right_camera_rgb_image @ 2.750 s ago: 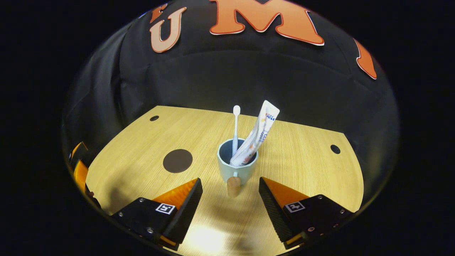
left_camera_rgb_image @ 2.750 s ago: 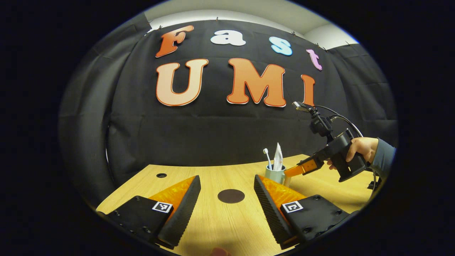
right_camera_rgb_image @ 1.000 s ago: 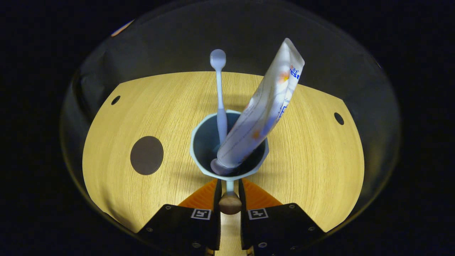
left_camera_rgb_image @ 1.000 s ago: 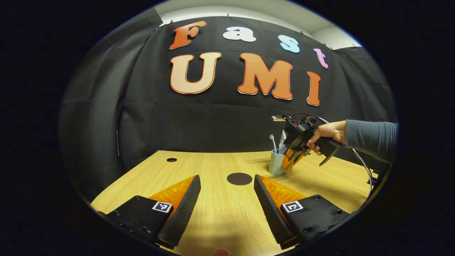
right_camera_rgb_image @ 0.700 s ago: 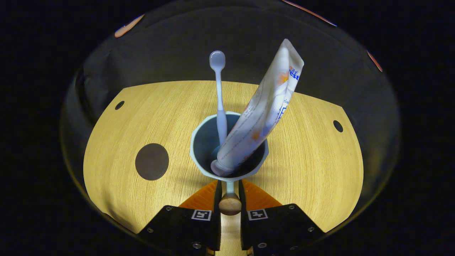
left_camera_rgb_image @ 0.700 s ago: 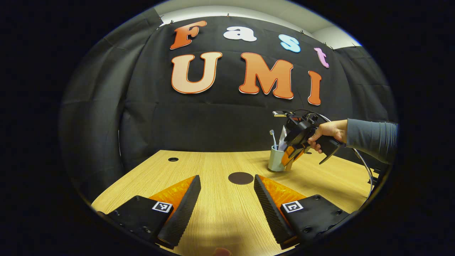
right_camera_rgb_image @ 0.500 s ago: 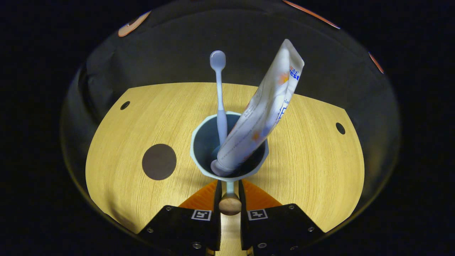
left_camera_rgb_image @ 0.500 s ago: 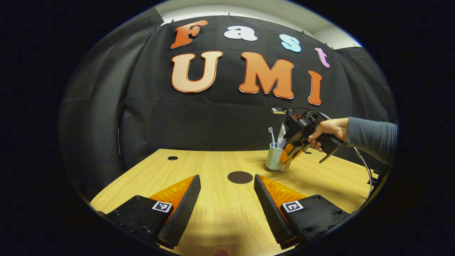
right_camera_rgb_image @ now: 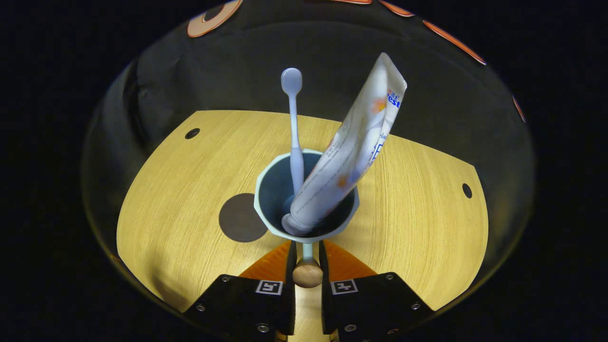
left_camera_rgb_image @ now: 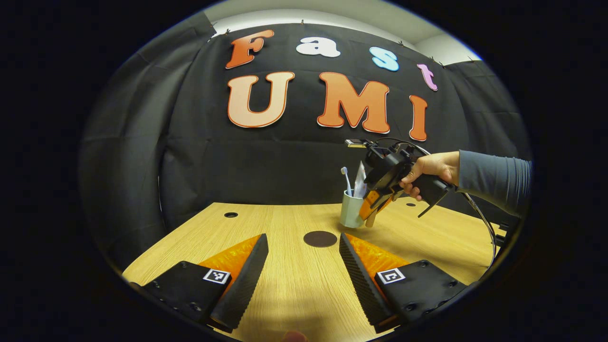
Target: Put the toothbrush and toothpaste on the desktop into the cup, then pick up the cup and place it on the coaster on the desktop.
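Right gripper (right_camera_rgb_image: 306, 259) fingers clamp cup (right_camera_rgb_image: 306, 197) handle — toothbrush (right_camera_rgb_image: 294, 128) upright; left gripper (left_camera_rgb_image: 301, 270) agape.

1. The right gripper (right_camera_rgb_image: 306, 259), open beside the handle 2.8 s ago, now clamps the cup (right_camera_rgb_image: 306, 199) by its handle.
2. The cup, off the desktop, is nearer the coaster (right_camera_rgb_image: 242, 217); its rim now overlaps the coaster's edge in the right gripper view.
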